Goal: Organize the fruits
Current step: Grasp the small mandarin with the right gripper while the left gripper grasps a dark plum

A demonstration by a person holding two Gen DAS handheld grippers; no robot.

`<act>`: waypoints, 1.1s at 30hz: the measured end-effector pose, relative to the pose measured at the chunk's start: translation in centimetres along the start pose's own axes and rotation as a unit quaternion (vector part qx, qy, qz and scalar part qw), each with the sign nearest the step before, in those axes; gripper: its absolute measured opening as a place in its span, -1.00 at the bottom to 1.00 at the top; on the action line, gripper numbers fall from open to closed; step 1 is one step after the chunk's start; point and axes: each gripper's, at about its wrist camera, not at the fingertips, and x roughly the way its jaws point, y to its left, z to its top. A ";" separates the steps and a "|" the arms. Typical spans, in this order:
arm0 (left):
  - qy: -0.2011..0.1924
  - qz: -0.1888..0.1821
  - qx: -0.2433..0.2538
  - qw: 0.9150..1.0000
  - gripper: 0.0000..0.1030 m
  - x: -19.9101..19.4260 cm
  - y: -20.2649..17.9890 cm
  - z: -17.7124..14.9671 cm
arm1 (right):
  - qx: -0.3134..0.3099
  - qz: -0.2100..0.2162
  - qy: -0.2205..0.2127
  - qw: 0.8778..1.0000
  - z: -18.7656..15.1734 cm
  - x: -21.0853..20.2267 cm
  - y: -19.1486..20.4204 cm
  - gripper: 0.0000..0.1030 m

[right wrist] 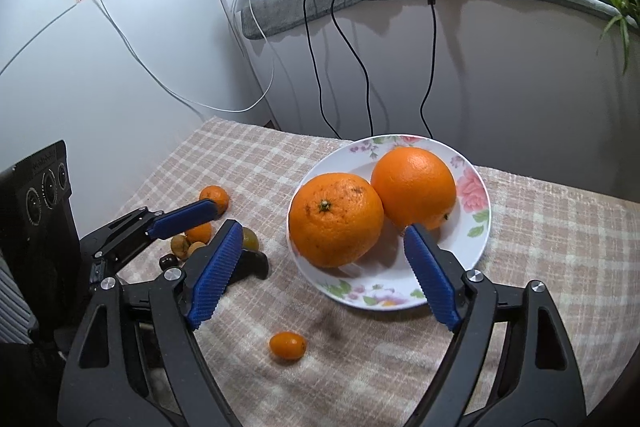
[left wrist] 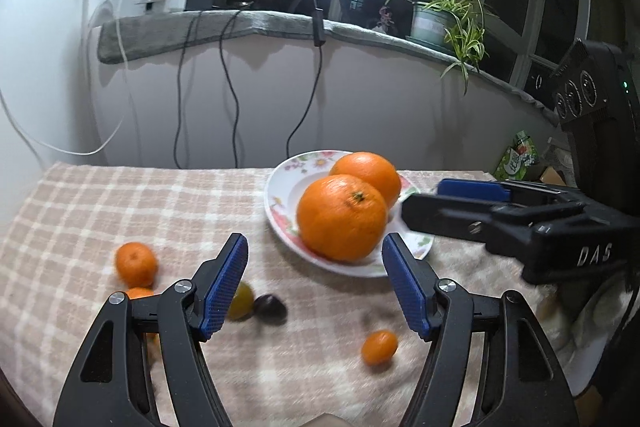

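Both tools are empty at this moment. The left gripper (left wrist: 315, 281) has its jaws wide apart above the checked cloth (left wrist: 120, 203), with nothing between the blue pads. The right gripper (right wrist: 323, 273) is spread wide too, with its far finger over the near rim of the flowered plate (right wrist: 478, 227) and nothing pressed.

Two big oranges already lie on the plate, touching each other: the front orange (right wrist: 335, 219) and the back orange (right wrist: 414, 187). The small fruits remain on the cloth. A kumquat (right wrist: 287, 345) lies alone near the plate. Further left there is a mandarin (left wrist: 136, 264), a greenish fruit (left wrist: 242, 301) and a dark fruit (left wrist: 271, 308) close together, with some more pieces partly hidden behind the left tool.

I think the main risk is the crowding. The two tools stand near each other, so if both go for the small pile, the fingers may hit. The small fruits are round and the cloth is soft and a little wrinkled, so a careless pinch can push one away, maybe off the table edge. Also, a bump on the plate rim could set the big oranges rolling.
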 end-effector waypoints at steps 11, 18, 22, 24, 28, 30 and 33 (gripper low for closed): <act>0.017 0.038 -0.019 0.999 0.35 -3.3 3.6 -2.9 | -0.008 -0.003 -0.025 1.000 -2.8 -1.9 0.5 0.66; 0.048 0.071 -0.060 0.995 0.22 -4.5 7.0 -5.4 | -0.023 -0.008 0.013 1.000 -4.8 -0.7 1.4 0.65; 0.067 0.077 -0.092 0.990 0.05 -4.4 8.8 -6.4 | -0.025 0.002 0.039 0.999 -5.9 0.4 2.0 0.65; 0.073 0.079 -0.099 0.989 -0.10 -4.3 9.4 -6.7 | -0.032 0.003 0.047 0.998 -6.3 0.8 2.3 0.65; 0.084 0.076 -0.107 0.988 -0.13 -3.9 9.8 -7.1 | -0.045 0.001 0.057 0.997 -6.9 1.5 3.0 0.59; 0.091 0.077 -0.103 0.988 -0.17 -3.6 9.7 -7.2 | -0.049 0.004 0.065 0.997 -7.0 2.0 3.2 0.47; 0.096 0.076 -0.103 0.987 -0.19 -3.6 9.8 -7.4 | -0.055 0.005 0.075 0.996 -7.4 2.6 3.4 0.37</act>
